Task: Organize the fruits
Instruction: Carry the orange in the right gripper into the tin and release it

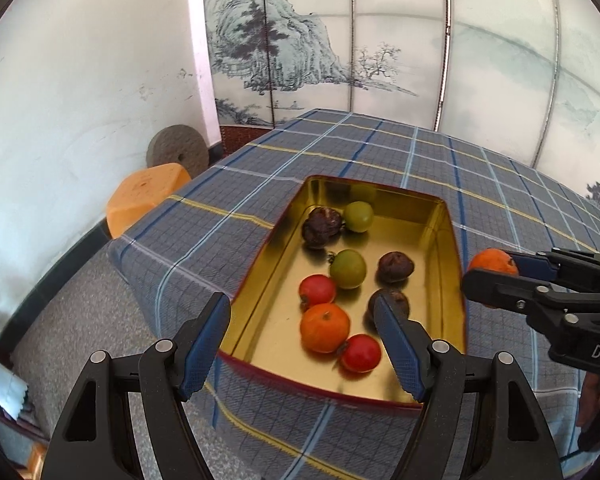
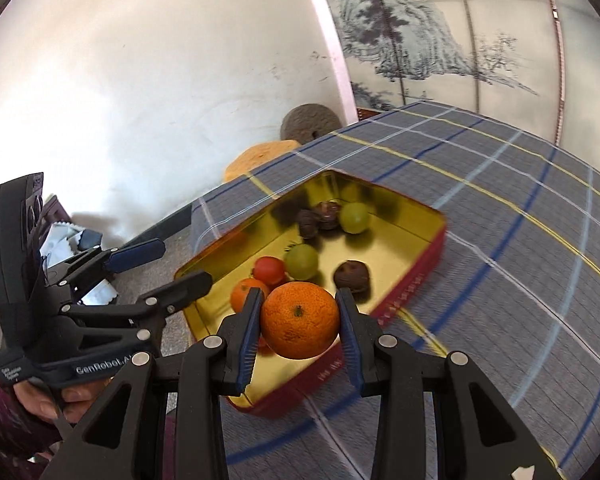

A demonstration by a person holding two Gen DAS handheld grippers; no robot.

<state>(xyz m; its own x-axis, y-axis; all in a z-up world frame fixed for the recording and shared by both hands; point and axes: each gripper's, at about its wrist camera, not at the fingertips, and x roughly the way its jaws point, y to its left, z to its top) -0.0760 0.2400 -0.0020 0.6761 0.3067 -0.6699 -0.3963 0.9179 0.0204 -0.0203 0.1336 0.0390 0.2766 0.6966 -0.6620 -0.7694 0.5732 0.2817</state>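
Observation:
A gold-lined tin with red outer walls lies on the plaid tablecloth. Inside are an orange, two red tomatoes, two green tomatoes and three dark wrinkled fruits. My right gripper is shut on another orange and holds it above the tin's near corner. In the left wrist view that gripper and its orange hang just outside the tin's right wall. My left gripper stands open and empty over the tin's near end, also seen from the right wrist.
The tablecloth drops off at the table's left edge. Beyond it stand an orange stool and a round millstone against the white wall. A painted screen closes the back. A person's hand grips the left tool.

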